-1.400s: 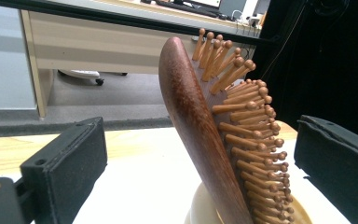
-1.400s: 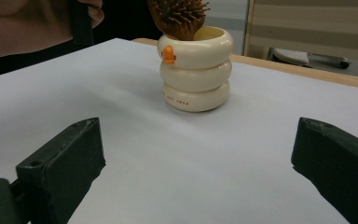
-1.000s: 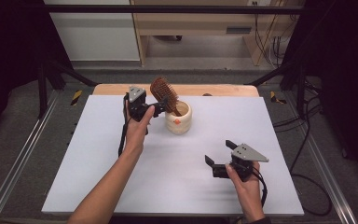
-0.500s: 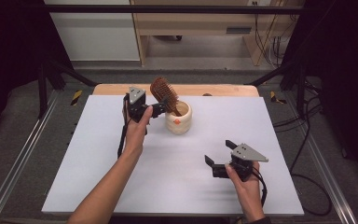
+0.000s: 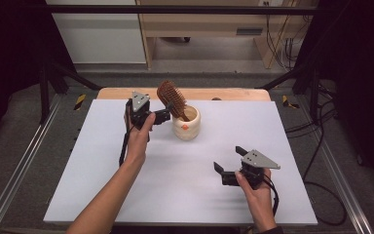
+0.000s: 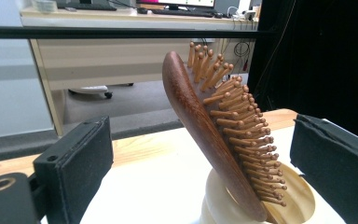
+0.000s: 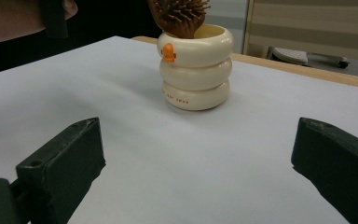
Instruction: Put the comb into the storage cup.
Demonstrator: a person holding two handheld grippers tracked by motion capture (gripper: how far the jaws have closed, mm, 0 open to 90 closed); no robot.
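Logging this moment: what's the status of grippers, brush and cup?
Left gripper open, jaws either side of the hairbrush, not clamped. Brush stands tilted in the cream cup. Right gripper open, low over the white table, apart from the cup. Nothing between.

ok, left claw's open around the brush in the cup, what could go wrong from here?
1. The hairbrush stands tilted in the cream cup, so closing the left claw may push it sideways rather than pinch it.
2. The cup looks light and nothing steadies it; the right claw sits open well away, so a pull could tip or drag it.
3. The bristles face one pad, which could slip.
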